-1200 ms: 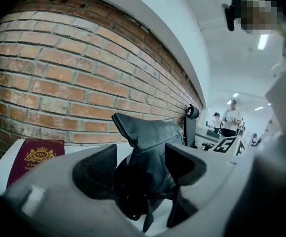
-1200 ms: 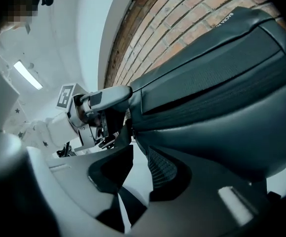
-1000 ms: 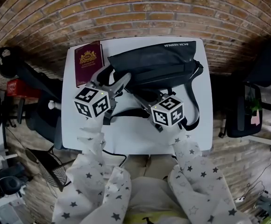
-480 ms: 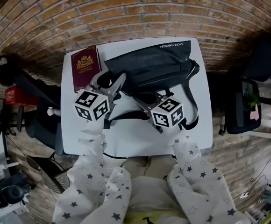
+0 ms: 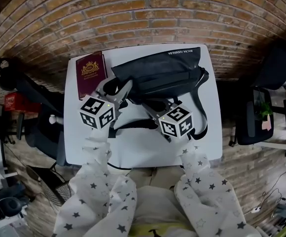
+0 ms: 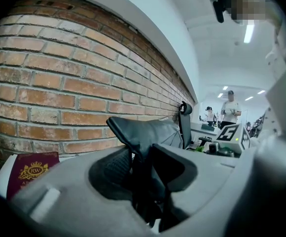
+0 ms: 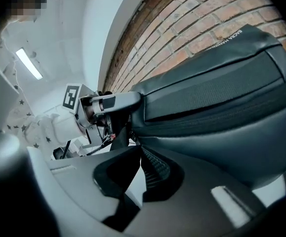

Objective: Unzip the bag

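- You are holding the left gripper (image 5: 117, 87) at the left end of the black bag (image 5: 162, 70), and its jaws are closing there.
- In the left gripper view, a fold of the bag's black material is standing between the two jaws and is filling the gap between them.
- You are holding the right gripper (image 5: 144, 103) just beside the left one, with its tips at the front edge of the bag.
- In the right gripper view its jaws are lying together, and the tips are touching the bag's seam. I cannot tell if some small part is pinched between them.
- The bag is lying on the white desk (image 5: 143, 147), in the back half, near the brick wall (image 5: 133, 14).
- Its strap (image 5: 202, 107) is running down the right side of the desk and curving back toward the grippers.
- A dark red booklet (image 5: 91, 73) is lying flat at the back left corner of the desk, just beside the bag.
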Motion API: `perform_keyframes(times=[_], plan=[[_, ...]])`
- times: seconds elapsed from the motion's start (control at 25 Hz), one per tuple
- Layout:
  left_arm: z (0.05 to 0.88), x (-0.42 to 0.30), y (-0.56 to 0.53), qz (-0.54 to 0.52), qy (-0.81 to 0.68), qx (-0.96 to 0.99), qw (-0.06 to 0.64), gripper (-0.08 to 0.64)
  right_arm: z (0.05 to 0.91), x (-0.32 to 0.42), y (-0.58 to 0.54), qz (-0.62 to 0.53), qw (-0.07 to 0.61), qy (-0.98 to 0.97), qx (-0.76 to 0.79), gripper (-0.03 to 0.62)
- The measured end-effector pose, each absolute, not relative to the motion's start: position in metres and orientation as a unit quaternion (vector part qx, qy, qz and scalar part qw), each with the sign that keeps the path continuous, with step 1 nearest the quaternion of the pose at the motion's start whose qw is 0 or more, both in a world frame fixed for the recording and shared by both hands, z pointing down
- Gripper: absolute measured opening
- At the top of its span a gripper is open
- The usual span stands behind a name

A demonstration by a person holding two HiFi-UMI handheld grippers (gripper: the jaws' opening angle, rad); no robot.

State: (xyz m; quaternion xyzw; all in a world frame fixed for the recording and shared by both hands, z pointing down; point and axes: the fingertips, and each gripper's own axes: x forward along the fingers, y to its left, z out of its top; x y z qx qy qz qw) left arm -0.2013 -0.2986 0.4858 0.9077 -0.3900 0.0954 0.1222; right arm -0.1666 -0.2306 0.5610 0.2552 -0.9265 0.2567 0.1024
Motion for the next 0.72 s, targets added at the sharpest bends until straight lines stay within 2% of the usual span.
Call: perform_keyframes(times=[0.72], plan=[[0.486, -0.202, -0.298, 0.103, -0.421, 0.894, 0.112, 0.130, 0.553, -0.153, -0.237, 0.193, 0.153, -0.937, 0.246, 0.014]])
